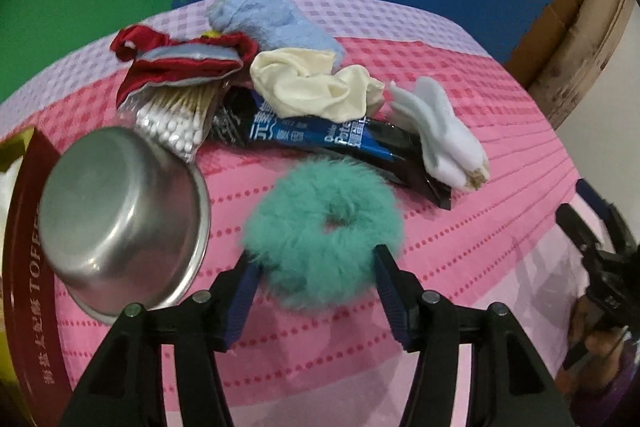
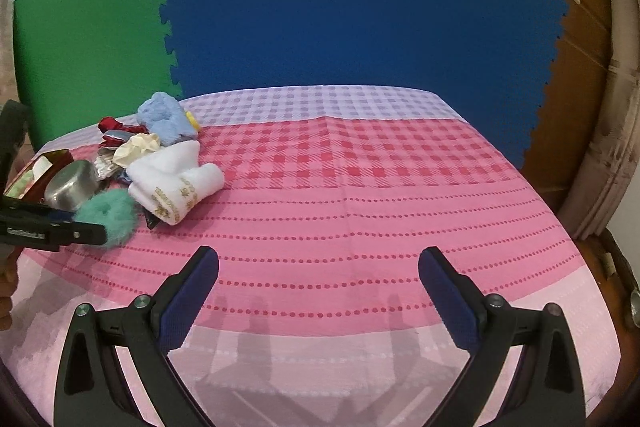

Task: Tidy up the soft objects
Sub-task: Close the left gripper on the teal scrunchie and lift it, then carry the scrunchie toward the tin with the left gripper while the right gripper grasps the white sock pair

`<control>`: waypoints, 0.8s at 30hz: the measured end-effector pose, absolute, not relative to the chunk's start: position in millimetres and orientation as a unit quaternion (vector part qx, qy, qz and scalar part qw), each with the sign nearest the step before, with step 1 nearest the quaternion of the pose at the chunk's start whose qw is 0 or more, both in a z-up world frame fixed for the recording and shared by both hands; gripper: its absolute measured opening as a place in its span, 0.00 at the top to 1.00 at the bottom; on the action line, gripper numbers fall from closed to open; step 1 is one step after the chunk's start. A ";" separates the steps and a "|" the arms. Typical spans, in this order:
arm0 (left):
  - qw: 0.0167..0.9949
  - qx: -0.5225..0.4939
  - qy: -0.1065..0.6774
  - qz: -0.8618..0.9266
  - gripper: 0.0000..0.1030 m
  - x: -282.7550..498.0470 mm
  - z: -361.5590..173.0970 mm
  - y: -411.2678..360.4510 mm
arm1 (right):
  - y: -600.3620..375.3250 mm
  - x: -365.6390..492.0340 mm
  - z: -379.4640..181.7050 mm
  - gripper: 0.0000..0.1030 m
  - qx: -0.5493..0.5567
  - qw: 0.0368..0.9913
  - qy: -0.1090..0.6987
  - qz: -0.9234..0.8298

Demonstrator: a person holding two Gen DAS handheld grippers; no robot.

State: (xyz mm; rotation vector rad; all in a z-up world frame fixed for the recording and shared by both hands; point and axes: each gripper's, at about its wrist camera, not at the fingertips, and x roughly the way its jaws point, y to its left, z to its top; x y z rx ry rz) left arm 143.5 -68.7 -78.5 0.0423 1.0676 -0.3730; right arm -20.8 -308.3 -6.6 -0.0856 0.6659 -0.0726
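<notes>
The dark red tin (image 1: 28,267) is cut off at the frame's left edge, its lettering partly unreadable.

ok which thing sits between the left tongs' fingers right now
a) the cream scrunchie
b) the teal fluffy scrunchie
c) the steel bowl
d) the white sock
b, the teal fluffy scrunchie lies between the open fingers of the left tongs, while the white sock, steel bowl and cream scrunchie sit farther off.
</notes>
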 end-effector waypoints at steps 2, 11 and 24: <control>0.848 0.019 0.497 -0.182 0.44 146.0 -78.9 -74.4 | -308.4 -20.7 -6.5 0.03 -0.041 0.944 0.327 -0.033; 0.852 -0.021 0.474 -0.224 0.81 132.0 -69.3 -78.1 | -309.7 -19.4 -6.5 0.03 -0.038 0.943 0.329 -0.031; 0.856 -0.095 0.458 -0.219 0.81 38.8 -25.9 -42.6 | -281.0 -16.0 6.1 0.04 -0.064 0.935 0.335 0.096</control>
